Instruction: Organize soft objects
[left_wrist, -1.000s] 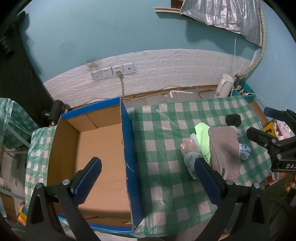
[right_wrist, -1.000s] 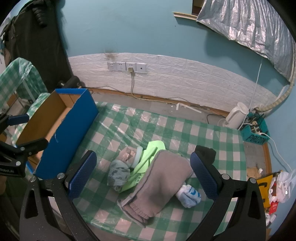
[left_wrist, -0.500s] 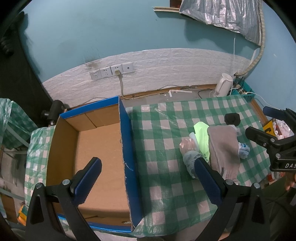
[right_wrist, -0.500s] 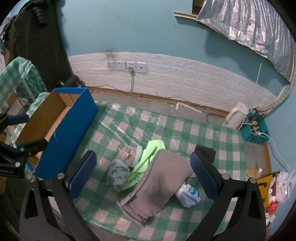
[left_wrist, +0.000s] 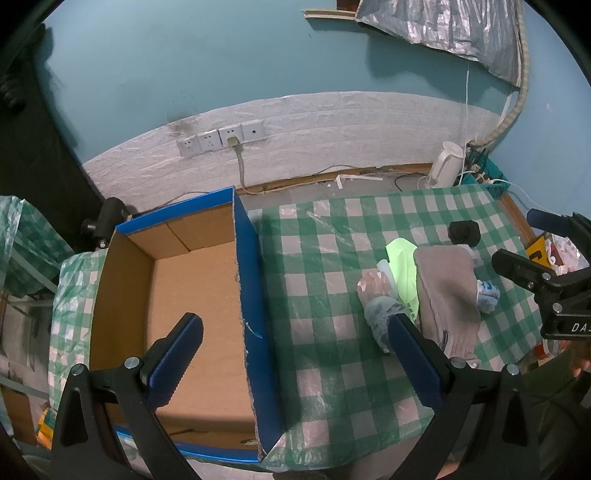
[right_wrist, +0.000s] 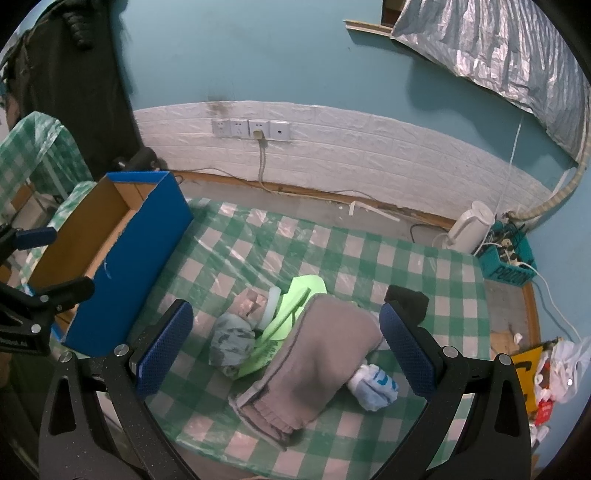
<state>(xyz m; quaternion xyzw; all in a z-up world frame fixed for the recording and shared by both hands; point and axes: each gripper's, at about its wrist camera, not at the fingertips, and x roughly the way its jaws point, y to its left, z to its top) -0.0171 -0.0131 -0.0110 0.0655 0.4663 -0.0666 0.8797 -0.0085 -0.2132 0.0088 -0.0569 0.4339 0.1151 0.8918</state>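
Observation:
A pile of soft things lies on the green checked table (right_wrist: 236, 258): a folded grey-brown cloth (right_wrist: 314, 362), a lime-green garment (right_wrist: 295, 314), a grey patterned bundle (right_wrist: 231, 341), a pinkish bundle (right_wrist: 248, 303), a white-and-blue sock ball (right_wrist: 375, 386) and a black bundle (right_wrist: 408, 301). The pile also shows in the left wrist view, with the cloth (left_wrist: 445, 291) on the right. An empty blue cardboard box (left_wrist: 192, 295) stands at the table's left. My left gripper (left_wrist: 295, 362) is open above the box wall. My right gripper (right_wrist: 286, 347) is open above the pile.
A white kettle (right_wrist: 471, 225) and a teal basket (right_wrist: 508, 258) with a power strip sit on the floor at the back right. Wall sockets (right_wrist: 251, 129) with a cable are on the white brick panel. Bags (right_wrist: 557, 373) lie at the right edge.
The left wrist view has shifted slightly, so the box and pile sit a little further left and up. The right gripper and the pile have not moved.

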